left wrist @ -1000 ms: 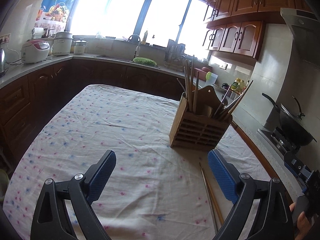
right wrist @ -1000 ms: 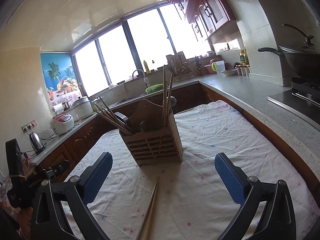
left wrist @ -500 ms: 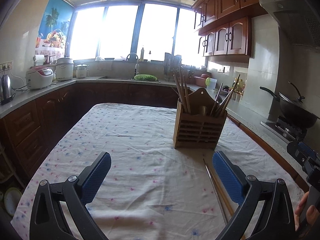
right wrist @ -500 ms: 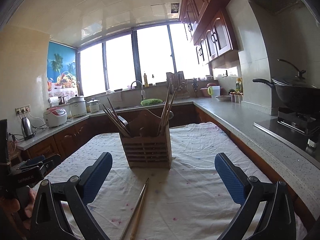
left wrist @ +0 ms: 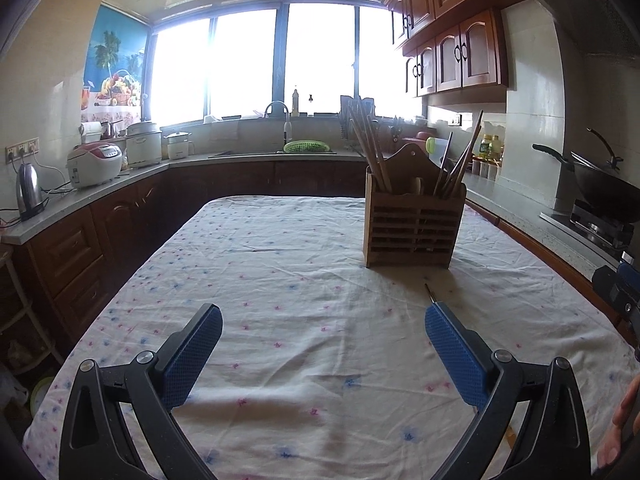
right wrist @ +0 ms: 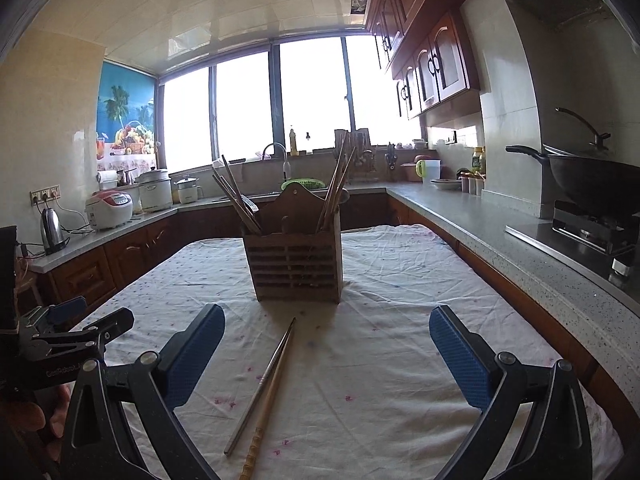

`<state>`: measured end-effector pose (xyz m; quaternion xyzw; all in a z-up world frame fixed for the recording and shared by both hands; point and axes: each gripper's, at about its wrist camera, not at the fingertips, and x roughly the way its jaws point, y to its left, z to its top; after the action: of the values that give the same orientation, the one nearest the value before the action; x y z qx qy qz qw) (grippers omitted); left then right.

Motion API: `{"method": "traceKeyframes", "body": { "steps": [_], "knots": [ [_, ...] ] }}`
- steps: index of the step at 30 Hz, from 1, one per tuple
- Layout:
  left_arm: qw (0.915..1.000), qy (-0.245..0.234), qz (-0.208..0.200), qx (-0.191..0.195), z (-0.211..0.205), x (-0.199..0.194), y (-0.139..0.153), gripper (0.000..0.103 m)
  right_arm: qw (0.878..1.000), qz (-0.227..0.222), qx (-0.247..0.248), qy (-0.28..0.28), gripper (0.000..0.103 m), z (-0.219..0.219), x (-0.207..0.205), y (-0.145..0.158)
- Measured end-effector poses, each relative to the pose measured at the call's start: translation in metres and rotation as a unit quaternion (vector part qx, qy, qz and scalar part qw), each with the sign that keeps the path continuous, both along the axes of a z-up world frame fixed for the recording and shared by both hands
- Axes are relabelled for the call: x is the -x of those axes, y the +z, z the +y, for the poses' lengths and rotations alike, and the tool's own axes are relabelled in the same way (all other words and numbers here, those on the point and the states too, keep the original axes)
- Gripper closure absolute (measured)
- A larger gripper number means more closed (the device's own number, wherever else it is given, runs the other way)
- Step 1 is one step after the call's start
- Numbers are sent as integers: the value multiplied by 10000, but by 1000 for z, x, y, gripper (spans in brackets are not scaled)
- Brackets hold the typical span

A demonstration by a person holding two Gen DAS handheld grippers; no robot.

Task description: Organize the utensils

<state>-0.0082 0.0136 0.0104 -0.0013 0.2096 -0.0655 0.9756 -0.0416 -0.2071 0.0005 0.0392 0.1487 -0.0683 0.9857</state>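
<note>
A slatted wooden utensil holder [left wrist: 414,232] [right wrist: 298,264] stands upright on the flower-print tablecloth [left wrist: 280,280], with several chopsticks leaning out of its left and right compartments. In front of it two loose chopsticks lie side by side: a metal one [right wrist: 264,380] and a bamboo one [right wrist: 272,394]. In the left wrist view only their tip [left wrist: 429,290] shows, beside my right-hand finger. My left gripper [left wrist: 323,314] is open and empty, left of the holder. My right gripper [right wrist: 327,314] is open and empty, with the loose pair between its fingers' lines.
A counter runs around the table, with a wok [right wrist: 592,184] on the stove to the right and a rice cooker [left wrist: 94,164] and kettle [left wrist: 28,192] to the left. The other gripper shows at each view's edge [left wrist: 616,292] [right wrist: 80,332]. A hand [left wrist: 624,420] is at the lower right.
Both views have rolled level, so the holder now stands straight. My left gripper's jaws have spread a little wider and it has shifted, hiding most of the loose chopsticks behind its right finger.
</note>
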Motion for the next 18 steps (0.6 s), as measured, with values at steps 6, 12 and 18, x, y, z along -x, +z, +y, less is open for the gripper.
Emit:
{"method": "traceKeyframes", "body": {
  "steps": [6,12,18],
  "knots": [
    [9998,64,-125,-164,-3,7,-2,1,10000,-4,-9,30,0,0,6,-9],
    [9995,59,-194,-224,-3,9,-5,1,10000,-3,-11,32,0,1,8,-12],
    [9994,68,-231,-250,-3,11,-6,1,10000,19,-70,44,0,2,10,-15]
  ]
}}
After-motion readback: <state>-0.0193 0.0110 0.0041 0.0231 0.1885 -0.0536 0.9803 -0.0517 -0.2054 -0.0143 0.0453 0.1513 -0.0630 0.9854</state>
